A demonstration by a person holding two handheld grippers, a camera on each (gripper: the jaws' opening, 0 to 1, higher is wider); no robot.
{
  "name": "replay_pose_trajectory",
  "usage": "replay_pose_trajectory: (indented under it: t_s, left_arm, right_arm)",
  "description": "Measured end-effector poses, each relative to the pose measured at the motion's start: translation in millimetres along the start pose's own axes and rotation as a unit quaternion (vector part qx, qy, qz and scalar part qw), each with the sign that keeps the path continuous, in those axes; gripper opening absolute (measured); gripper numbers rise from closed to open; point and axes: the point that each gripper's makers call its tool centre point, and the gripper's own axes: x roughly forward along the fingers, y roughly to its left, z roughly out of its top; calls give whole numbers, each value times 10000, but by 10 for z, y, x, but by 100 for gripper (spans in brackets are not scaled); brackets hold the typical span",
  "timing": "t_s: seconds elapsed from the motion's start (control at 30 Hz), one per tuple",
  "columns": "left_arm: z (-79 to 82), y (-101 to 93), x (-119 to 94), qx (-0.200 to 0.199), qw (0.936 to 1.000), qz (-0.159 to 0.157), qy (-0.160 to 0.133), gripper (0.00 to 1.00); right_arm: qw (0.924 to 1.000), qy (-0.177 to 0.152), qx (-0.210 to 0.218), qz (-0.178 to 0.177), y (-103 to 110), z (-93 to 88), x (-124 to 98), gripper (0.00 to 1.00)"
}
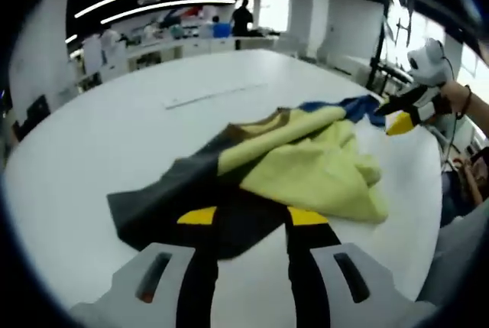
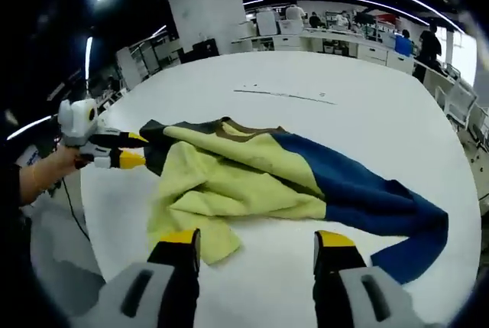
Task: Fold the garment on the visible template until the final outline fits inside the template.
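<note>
Yellow-tipped jaws of the left gripper (image 1: pixel 252 217) stand apart over the dark sleeve; right gripper (image 2: pixel 256 248) jaws apart too. Garment (image 2: pixel 252 171) lies crumpled mid-table (image 2: pixel 367 76): soft, light, limp; best pinched at sleeve ends.

soft matt cloth garment (image 2: pixel 267 171), yellow part looking fleecy, lies rumpled on the table (image 2: pixel 367 76), a smooth white top with a faint sheen. gripper (image 1: pixel 252 217) shells look like matt grey plastic.

the garment (image 1: pixel 283 167) is hiding its own folded-under layers, and the template line (image 2: pixel 284 95) is perhaps showing too faintly to trace; distant people (image 2: pixel 428 41) are staying too small to make out.
</note>
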Motion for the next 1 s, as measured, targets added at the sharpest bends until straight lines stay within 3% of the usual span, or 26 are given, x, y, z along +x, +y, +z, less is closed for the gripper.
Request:
replay_pose_trajectory:
  t_s: [0.2, 0.43, 0.5, 0.9, 1.0]
  left_arm:
    - [-31, -88, 135, 167, 9998, -13, 117, 28]
    - [-120, -98, 246, 258, 9991, 88, 326, 25]
    - [-198, -72, 254, 247, 9982, 175, 519, 23]
    - [-188, -24, 287, -80, 9987, 317, 393, 15]
    - [-188, -15, 291, -44, 9987, 367, 362, 2]
  right_arm:
    - [9994, 43, -176, 305, 213, -58, 161, 45]
    - [9986, 172, -405, 280, 250, -128, 314, 34]
    - [9985, 186, -400, 315, 253, -141, 340, 30]
    - [9970, 415, -635, 170, 247, -270, 463, 18]
    - [9960, 381, -804, 109, 247, -263, 487, 10]
